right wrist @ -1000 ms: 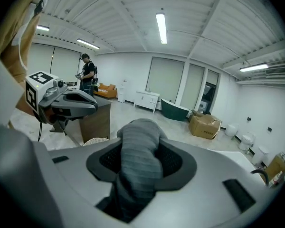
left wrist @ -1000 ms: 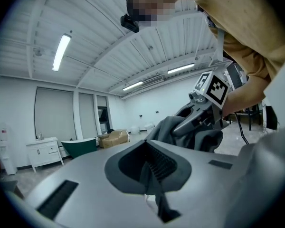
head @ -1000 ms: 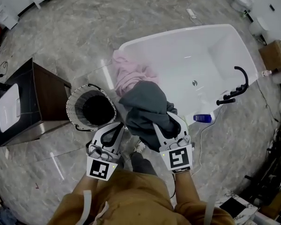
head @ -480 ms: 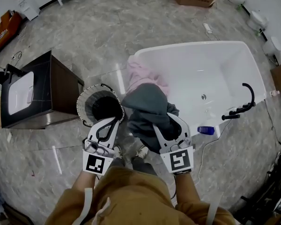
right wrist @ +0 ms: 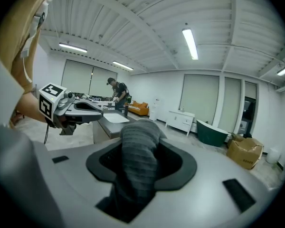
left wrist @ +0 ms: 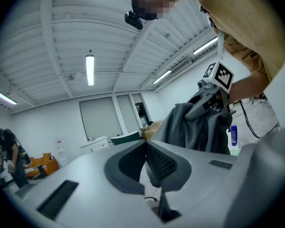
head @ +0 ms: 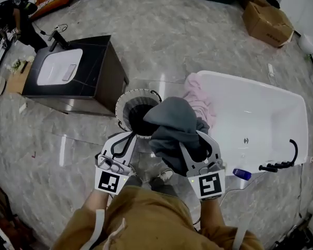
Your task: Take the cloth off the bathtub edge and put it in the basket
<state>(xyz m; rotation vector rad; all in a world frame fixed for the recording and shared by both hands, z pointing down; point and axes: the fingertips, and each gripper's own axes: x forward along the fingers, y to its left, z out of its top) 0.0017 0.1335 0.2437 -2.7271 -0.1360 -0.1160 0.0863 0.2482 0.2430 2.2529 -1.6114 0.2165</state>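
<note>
Grey cloth [head: 173, 123] hangs bunched at centre frame, clamped in the right gripper [head: 197, 144]. To its left, the left gripper [head: 126, 137] is empty, jaws together. Just beyond stands the basket [head: 124, 104], with the bathtub [head: 271, 105] at the right.

Side by side, left tongs [head: 129, 135] pressed together, empty, right tongs [head: 195, 140] clamped on grey cloth [head: 172, 120]

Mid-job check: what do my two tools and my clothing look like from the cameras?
The left tool and right tool are light grey shells with dark ribbed pads. Each carries a white cube printed with black square markers. The person's top is mustard-brown.
</note>
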